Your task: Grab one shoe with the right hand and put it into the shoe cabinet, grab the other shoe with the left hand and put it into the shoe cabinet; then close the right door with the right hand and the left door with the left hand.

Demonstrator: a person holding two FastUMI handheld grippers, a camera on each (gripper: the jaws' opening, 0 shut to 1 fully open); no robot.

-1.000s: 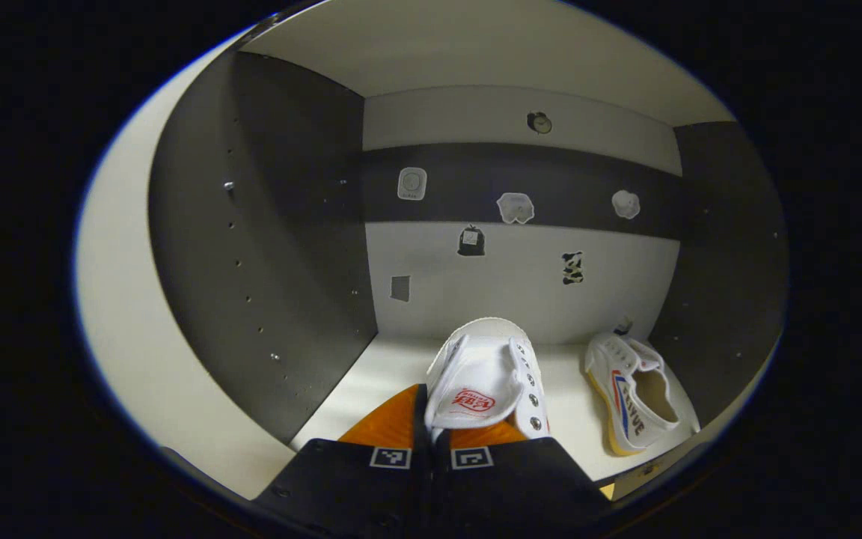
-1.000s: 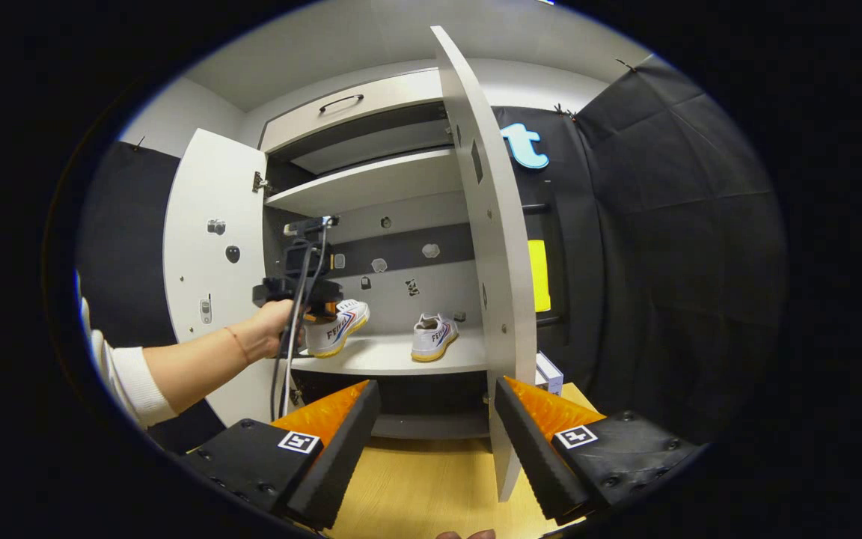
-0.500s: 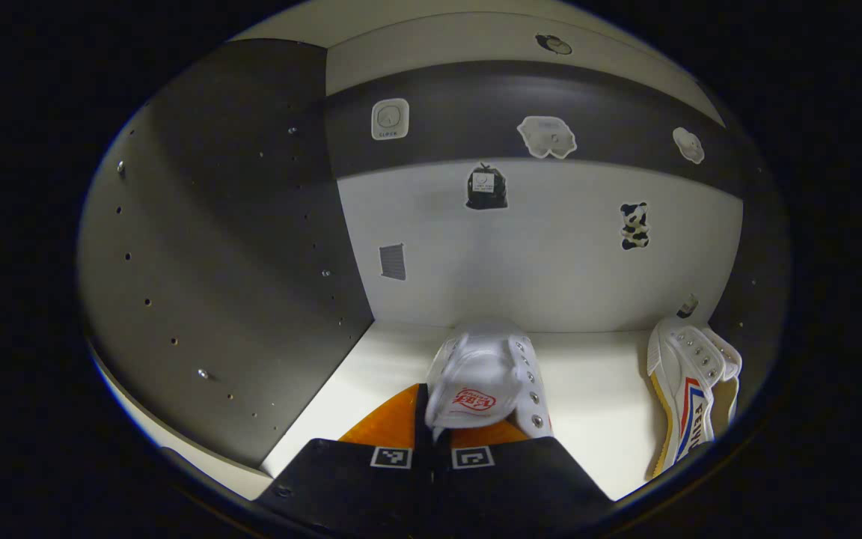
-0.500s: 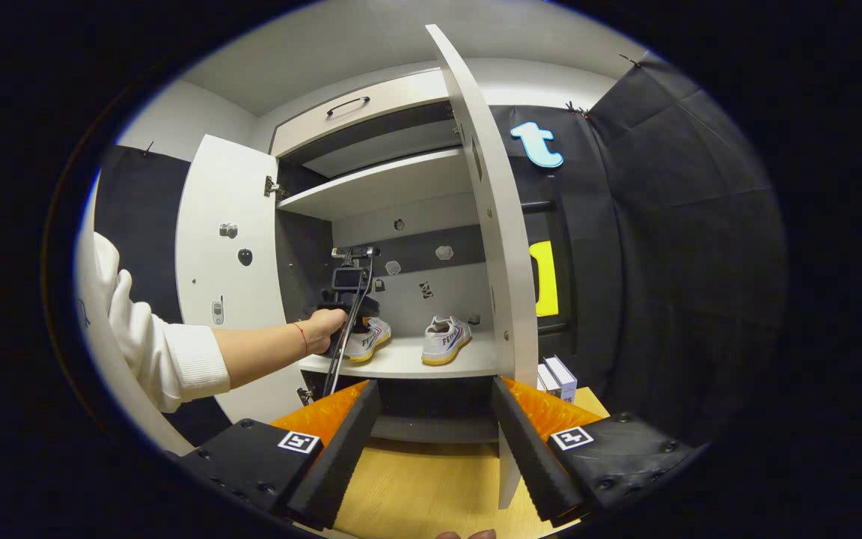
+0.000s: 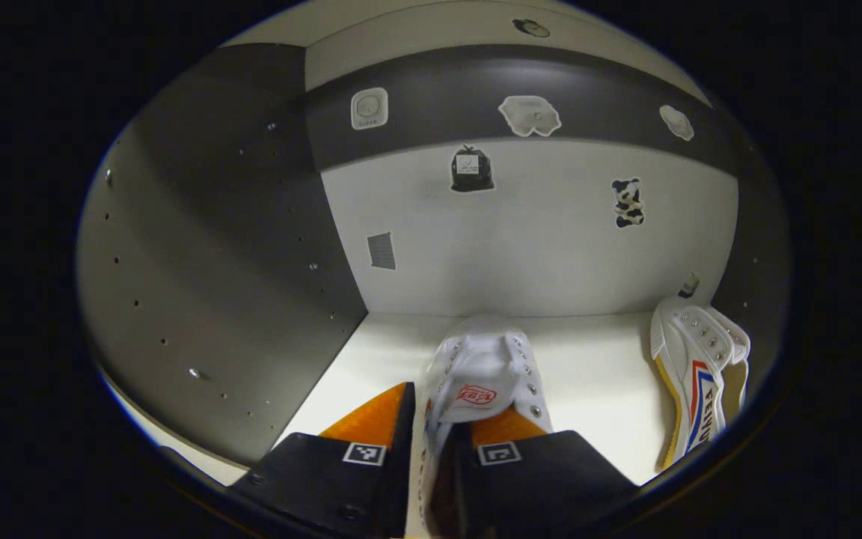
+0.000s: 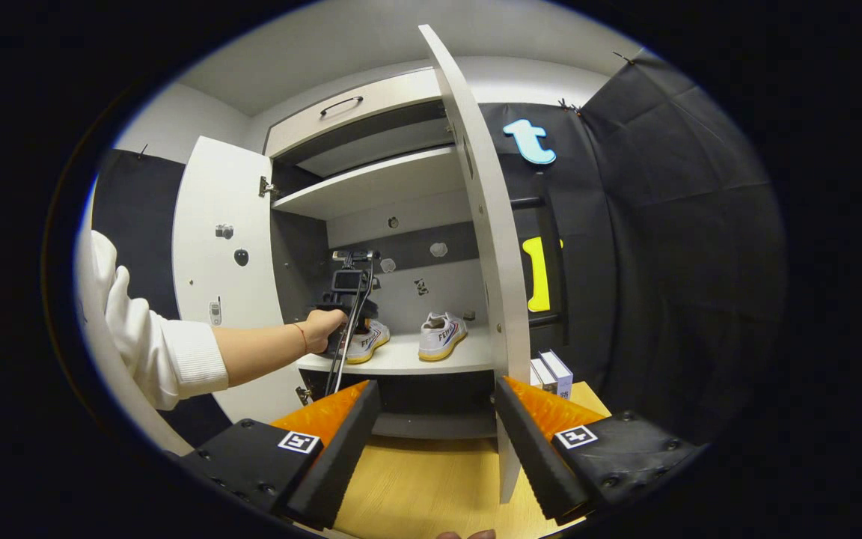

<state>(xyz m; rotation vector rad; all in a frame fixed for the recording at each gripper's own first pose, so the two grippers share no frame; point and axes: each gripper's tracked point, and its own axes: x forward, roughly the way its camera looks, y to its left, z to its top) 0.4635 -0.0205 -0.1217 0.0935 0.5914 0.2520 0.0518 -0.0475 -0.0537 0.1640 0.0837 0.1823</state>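
Two shoes are inside the shoe cabinet (image 6: 371, 97), both on the same shelf (image 6: 408, 359). The first shoe (image 5: 700, 374) lies toward the right side of that shelf, clear of any tool. The second shoe (image 5: 487, 378) sits left of it, with the left gripper (image 5: 435, 442) around its heel end. In the left gripper view a narrow gap shows between the fingers with the shoe's rear part in it; whether both fingers press on the shoe or have begun to let go cannot be told. In the right gripper view the person's hand (image 6: 322, 329) holds that tool at the shelf, and the second shoe appears to rest on the shelf board.

The right gripper (image 6: 435, 442) hangs outside the cabinet, above the wooden table (image 6: 416, 486), with its jaws wide apart and empty.

Judgement: the step in hand is the placing of the second shoe; placing is at or very near release. Both doors stand wide: the left door (image 6: 214, 262) is swung back beside the sleeve, and the right door (image 6: 487, 247) is edge-on just ahead of the right gripper.

The next move calls for the left fingers to part fully and draw straight back clear of the shelf. The right gripper then needs the outer face of the right door, to push it home.
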